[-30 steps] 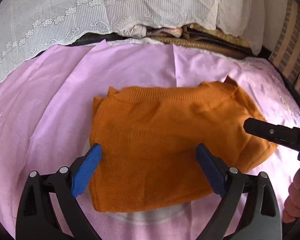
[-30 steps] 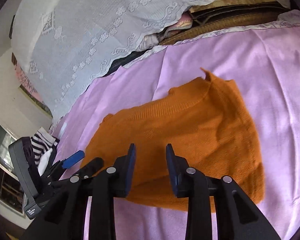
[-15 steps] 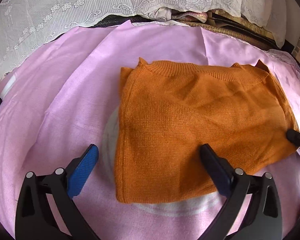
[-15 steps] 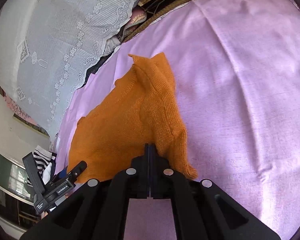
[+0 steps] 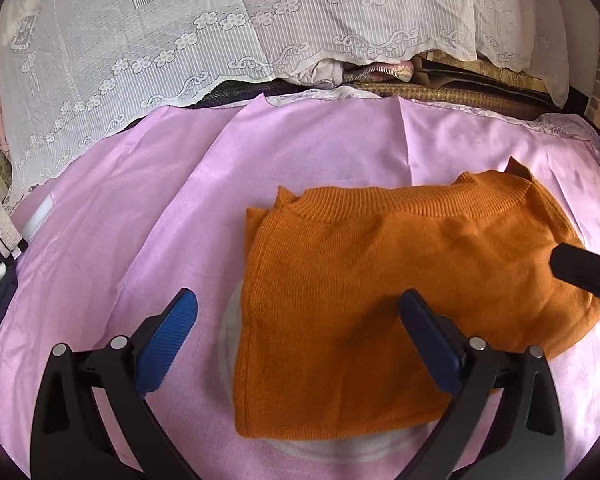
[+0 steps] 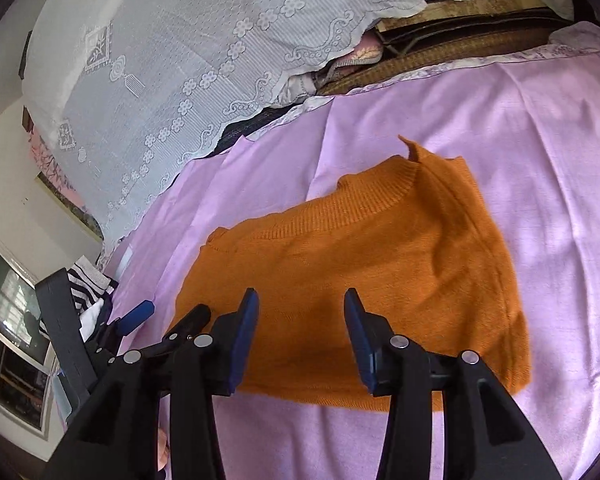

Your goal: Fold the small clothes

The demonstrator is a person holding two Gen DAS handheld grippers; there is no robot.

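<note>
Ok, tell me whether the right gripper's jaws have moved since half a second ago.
Yes. The right gripper was shut at the orange sweater's edge; its jaws have just been opening and now stand apart above the sweater, holding nothing.

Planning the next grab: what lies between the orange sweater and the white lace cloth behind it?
Only bare pink sheet between orange sweater and lace cloth, in both wrist views.
</note>
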